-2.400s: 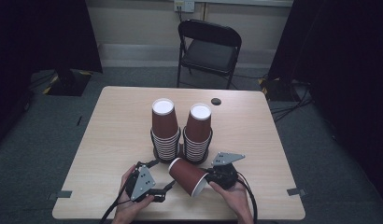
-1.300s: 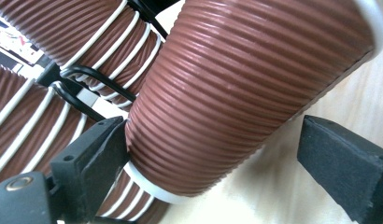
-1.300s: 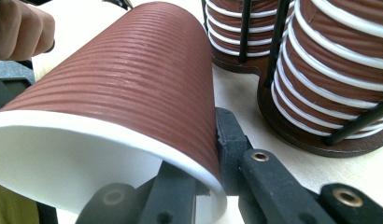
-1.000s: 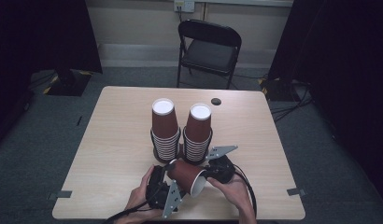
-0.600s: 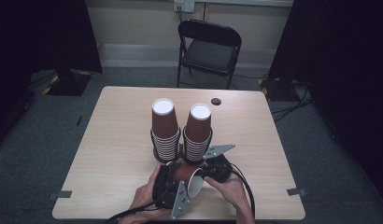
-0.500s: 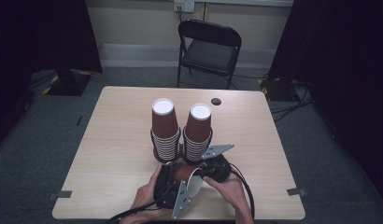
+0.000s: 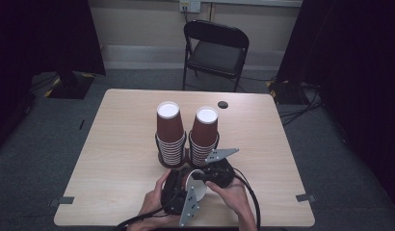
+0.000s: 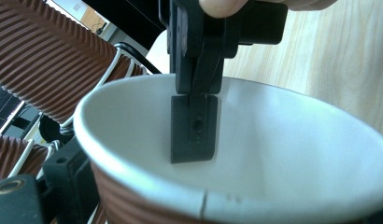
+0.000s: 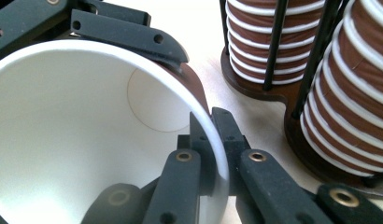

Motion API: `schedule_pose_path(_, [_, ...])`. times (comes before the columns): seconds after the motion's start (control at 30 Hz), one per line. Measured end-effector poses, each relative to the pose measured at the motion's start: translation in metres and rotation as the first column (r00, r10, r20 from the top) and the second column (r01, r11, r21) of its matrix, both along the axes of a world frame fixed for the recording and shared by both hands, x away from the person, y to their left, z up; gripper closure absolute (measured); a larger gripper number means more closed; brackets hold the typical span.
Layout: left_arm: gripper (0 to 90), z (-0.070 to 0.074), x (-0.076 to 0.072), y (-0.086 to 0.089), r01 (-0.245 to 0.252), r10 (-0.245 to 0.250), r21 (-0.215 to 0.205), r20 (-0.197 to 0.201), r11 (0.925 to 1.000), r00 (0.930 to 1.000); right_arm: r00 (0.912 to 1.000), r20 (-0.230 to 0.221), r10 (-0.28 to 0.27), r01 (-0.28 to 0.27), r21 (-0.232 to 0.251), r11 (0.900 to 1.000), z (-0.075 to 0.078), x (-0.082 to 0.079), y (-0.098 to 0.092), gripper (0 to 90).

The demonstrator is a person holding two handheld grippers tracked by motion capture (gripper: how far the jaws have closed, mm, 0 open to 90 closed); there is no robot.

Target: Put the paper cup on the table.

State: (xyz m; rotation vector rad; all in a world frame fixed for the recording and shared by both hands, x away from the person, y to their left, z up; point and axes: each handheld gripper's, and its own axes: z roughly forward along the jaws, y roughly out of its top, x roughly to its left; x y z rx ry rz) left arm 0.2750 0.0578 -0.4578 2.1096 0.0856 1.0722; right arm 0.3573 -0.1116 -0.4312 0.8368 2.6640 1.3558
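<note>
- My right tool is pinched shut on the rim of the paper cup, one jaw inside the white wall, one outside.
- The cup lies on its side above the tabletop, just in front of the two cup stacks, mouth towards me.
- My left tool has just been closing; its jaws stand around the cup's ribbed body, though I can't tell whether they press on it.
- The cup's long axis runs from my left tool towards the stacks, with both tools right at it.
</note>
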Motion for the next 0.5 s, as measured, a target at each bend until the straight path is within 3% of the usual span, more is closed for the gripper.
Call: schedule_pose_path(0.5, [4.8,-0.001,-0.0005,-0.0064,0.004,-0.004,0.001,0.003,1.0,1.0,0.9987,-0.049,0.014,-0.015,-0.009,1.0,-0.0049,-0.0007,0.0047,87.9])
